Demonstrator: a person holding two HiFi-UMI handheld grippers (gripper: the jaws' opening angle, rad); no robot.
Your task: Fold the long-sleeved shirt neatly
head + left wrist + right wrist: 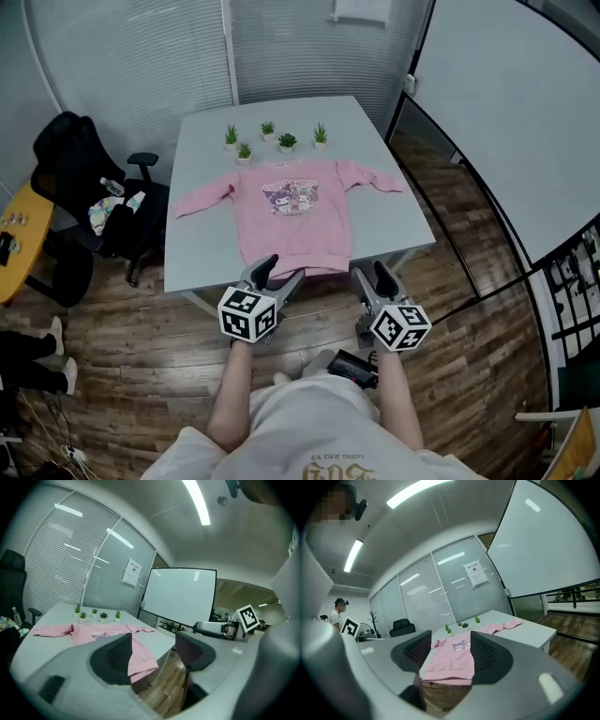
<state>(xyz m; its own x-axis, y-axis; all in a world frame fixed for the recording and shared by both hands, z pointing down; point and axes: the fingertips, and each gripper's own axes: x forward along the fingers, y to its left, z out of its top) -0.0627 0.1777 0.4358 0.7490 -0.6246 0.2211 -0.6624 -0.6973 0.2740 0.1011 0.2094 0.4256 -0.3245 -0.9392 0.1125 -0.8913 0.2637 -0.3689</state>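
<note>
A pink long-sleeved shirt (293, 220) with a cartoon print lies flat and face up on the light grey table (202, 253). Its sleeves spread out left and right, and its hem hangs slightly over the near edge. My left gripper (281, 273) hovers just in front of that edge at the hem's left part, open and empty. My right gripper (373, 276) is level with the hem's right corner, also open and empty. In the left gripper view the shirt (93, 633) shows beyond the open left gripper (152, 645). In the right gripper view the shirt's hem (449, 666) lies ahead between the jaws of the right gripper (450, 645).
Several small potted plants (277, 136) stand along the table's far side. A black office chair (89, 202) with clutter and a yellow table (21, 239) are at the left. A whiteboard (525, 112) stands at the right. Wooden floor surrounds the table.
</note>
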